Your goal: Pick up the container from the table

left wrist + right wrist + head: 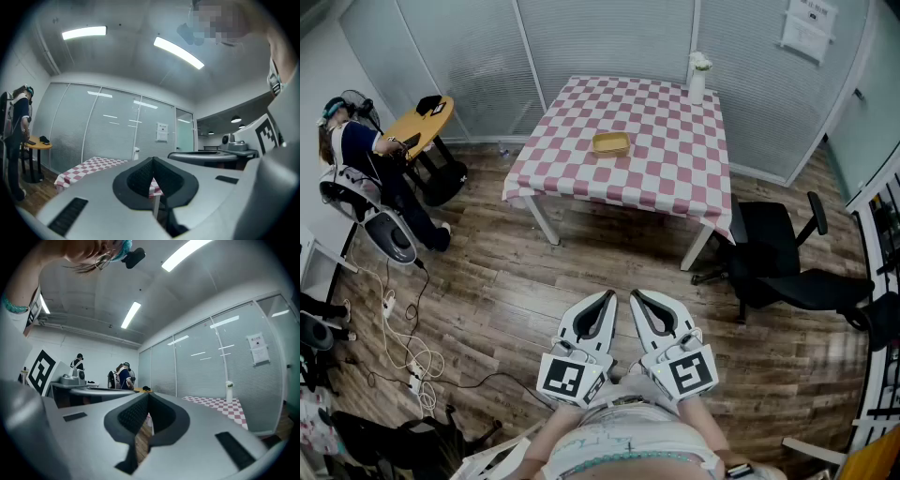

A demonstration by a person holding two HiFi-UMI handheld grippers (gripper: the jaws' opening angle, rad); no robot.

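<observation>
A shallow tan container (610,143) sits near the middle of a table with a red-and-white checked cloth (581,178), far ahead of me. Both grippers hang side by side over the wooden floor, well short of the table and pointing level toward it. My left gripper (610,297) has its jaws together with nothing between them, and its own view shows the pads meeting (152,161). My right gripper (635,297) is likewise shut and empty (147,397). The checked table (93,166) shows beyond the left jaws, and the same table (220,406) beyond the right jaws.
A white vase (697,80) stands at the table's far right corner. A black office chair (778,267) is right of the table. At the left a seated person (356,155) is beside a small round yellow table (422,117); cables (403,333) trail on the floor. Glass partitions stand behind.
</observation>
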